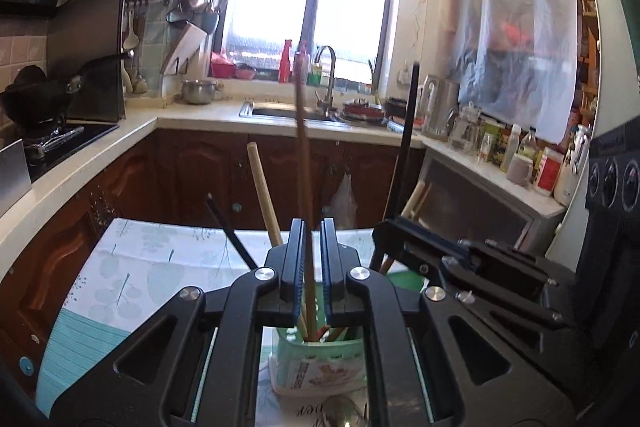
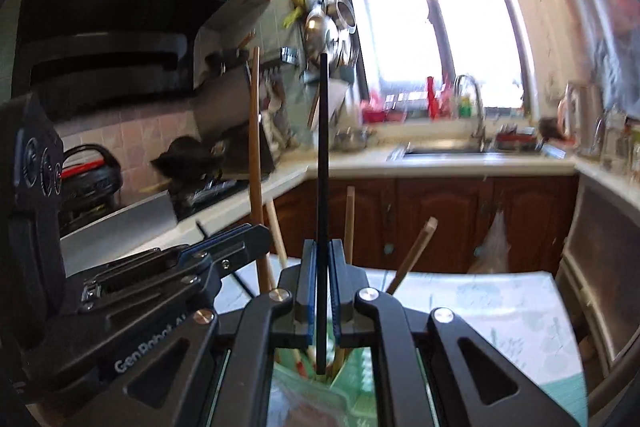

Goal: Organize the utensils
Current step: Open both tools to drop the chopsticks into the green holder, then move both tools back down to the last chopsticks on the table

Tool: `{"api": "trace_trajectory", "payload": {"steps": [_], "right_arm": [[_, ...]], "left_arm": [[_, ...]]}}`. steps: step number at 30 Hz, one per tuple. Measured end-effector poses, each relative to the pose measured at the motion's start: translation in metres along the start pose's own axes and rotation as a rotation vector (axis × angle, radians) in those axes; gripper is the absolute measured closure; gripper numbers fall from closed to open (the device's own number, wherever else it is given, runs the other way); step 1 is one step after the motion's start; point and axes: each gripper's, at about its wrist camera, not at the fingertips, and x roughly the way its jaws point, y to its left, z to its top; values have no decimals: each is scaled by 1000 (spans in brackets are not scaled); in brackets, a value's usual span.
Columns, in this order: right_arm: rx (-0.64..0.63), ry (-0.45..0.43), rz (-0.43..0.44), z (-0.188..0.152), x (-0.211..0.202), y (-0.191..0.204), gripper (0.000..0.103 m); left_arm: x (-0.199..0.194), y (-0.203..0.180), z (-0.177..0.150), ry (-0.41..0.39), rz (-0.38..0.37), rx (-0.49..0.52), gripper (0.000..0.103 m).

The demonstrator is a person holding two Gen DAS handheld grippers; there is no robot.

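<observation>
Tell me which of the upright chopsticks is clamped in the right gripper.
The black chopstick, standing upright between the right gripper pads. The pale wooden ones stand loose in the green holder, and the brown one is in the left gripper.

Brown chopstick (image 1: 302, 163) and black chopstick (image 2: 322, 163) upright over green holder (image 1: 320, 351) holding other utensils.

Your left hand-held gripper (image 1: 311, 251) points slightly downward, jaws nearly closed, pinching a brown chopstick (image 1: 302, 155). Your right hand-held gripper (image 2: 322, 275) sits close beside it, clamped on a black chopstick (image 2: 323, 167).
</observation>
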Motion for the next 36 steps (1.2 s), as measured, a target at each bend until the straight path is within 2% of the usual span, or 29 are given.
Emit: {"api": "trace_trajectory", "payload": {"steps": [2, 4, 7, 11, 16, 26, 32, 36], "right_arm": [[-7, 12, -4, -2, -1, 1, 97], [-1, 22, 1, -2, -3, 2, 97], [9, 37, 6, -1, -8, 5, 96], [41, 55, 12, -2, -15, 7, 96], [71, 120, 10, -8, -24, 14, 96], [113, 251, 59, -27, -42, 39, 96], [144, 327, 81, -32, -45, 54, 96], [161, 386, 81, -37, -42, 63, 96]], "left_arm": [[2, 1, -4, 43, 8, 0, 94], [1, 2, -6, 84, 11, -10, 82], [-9, 6, -9, 116, 14, -15, 75], [-24, 10, -12, 182, 22, 21, 75], [-41, 22, -20, 289, 40, 52, 75], [-85, 49, -35, 396, 122, 119, 75], [-95, 65, -43, 482, 128, 101, 75], [-86, 71, -51, 558, 132, 108, 73]]}}
